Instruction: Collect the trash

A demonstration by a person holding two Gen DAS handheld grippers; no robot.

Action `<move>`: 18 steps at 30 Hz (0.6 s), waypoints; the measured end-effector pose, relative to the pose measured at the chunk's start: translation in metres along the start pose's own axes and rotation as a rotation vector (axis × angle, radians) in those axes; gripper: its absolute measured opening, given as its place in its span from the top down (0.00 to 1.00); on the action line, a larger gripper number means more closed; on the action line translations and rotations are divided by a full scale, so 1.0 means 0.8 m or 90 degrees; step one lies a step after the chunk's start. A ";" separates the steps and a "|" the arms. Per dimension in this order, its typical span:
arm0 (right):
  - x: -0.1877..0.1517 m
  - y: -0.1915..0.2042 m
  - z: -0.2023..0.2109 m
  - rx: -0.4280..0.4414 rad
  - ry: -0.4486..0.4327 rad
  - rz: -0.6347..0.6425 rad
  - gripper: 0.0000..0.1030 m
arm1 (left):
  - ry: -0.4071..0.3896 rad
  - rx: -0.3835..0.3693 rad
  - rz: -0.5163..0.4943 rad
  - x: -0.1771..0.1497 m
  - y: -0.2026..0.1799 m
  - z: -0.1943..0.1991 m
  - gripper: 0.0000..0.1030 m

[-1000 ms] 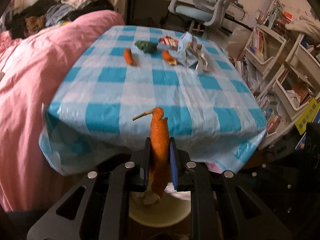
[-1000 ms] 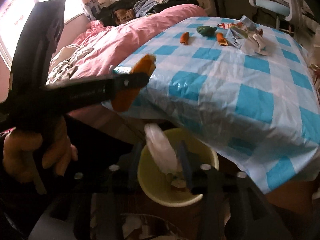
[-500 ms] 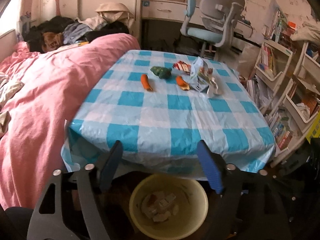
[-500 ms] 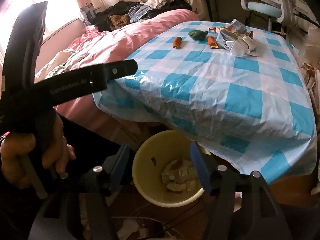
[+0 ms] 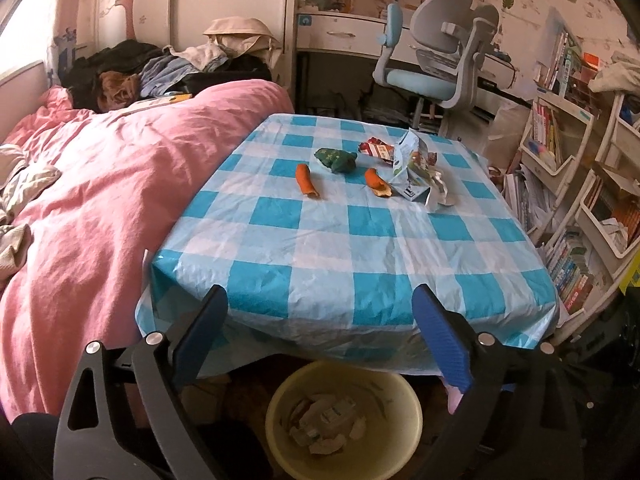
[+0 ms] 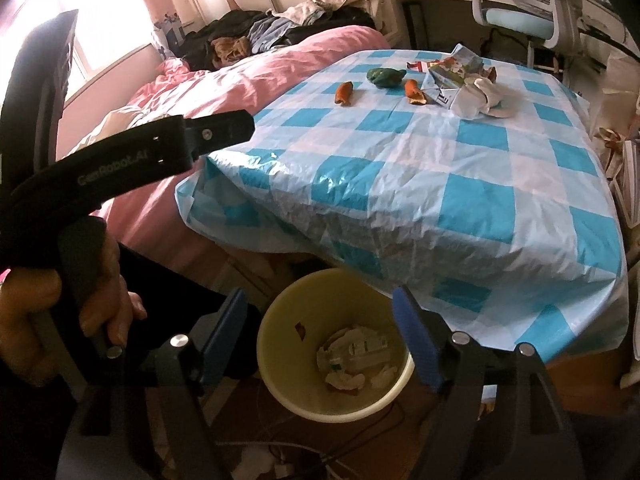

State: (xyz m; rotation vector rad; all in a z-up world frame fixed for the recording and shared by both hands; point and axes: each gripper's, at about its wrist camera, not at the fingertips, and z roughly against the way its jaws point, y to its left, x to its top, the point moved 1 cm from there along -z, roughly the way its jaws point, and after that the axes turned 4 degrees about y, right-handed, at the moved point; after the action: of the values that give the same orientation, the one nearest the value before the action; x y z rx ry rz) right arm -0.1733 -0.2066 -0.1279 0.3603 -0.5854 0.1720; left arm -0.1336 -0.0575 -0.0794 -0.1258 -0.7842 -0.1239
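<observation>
A yellow bin (image 5: 280, 404) with crumpled trash stands on the floor under the near table edge; it also shows in the right wrist view (image 6: 272, 344). My left gripper (image 5: 320, 320) is open and empty above the bin. My right gripper (image 6: 320, 316) is open and empty over the bin. On the far part of the blue checked tablecloth (image 5: 320, 232) lie two orange peels (image 5: 307, 181) (image 5: 375, 183), a green wrapper (image 5: 335, 159), a red packet (image 5: 376, 148) and a crumpled carton (image 5: 416, 172) with white tissue (image 6: 484, 92).
A bed with a pink duvet (image 5: 100, 200) runs along the table's left. A swivel chair (image 5: 436, 60) and desk stand behind the table. Bookshelves (image 5: 580, 184) fill the right side. The left hand-held gripper's body (image 6: 120, 164) crosses the right wrist view.
My left gripper opened and let go of the orange peel; my right gripper opened and let go of the white tissue. Both have lifted and tilted up, so more of the room shows.
</observation>
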 end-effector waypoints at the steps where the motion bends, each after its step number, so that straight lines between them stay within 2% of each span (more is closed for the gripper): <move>1: 0.000 0.000 0.000 0.000 -0.001 -0.001 0.30 | 0.000 0.000 0.001 0.000 0.000 0.000 0.12; 8: 0.001 -0.004 0.004 -0.009 -0.015 -0.010 0.30 | 0.004 0.002 0.017 0.000 0.005 -0.004 0.12; 18: 0.011 -0.014 0.007 -0.032 -0.032 -0.024 0.28 | 0.010 0.002 0.074 0.012 0.020 -0.019 0.12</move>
State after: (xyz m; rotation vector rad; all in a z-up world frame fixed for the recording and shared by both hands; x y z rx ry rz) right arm -0.1662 -0.2186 -0.1219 0.3269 -0.6310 0.1115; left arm -0.1138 -0.0446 -0.0847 -0.1675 -0.7597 -0.0135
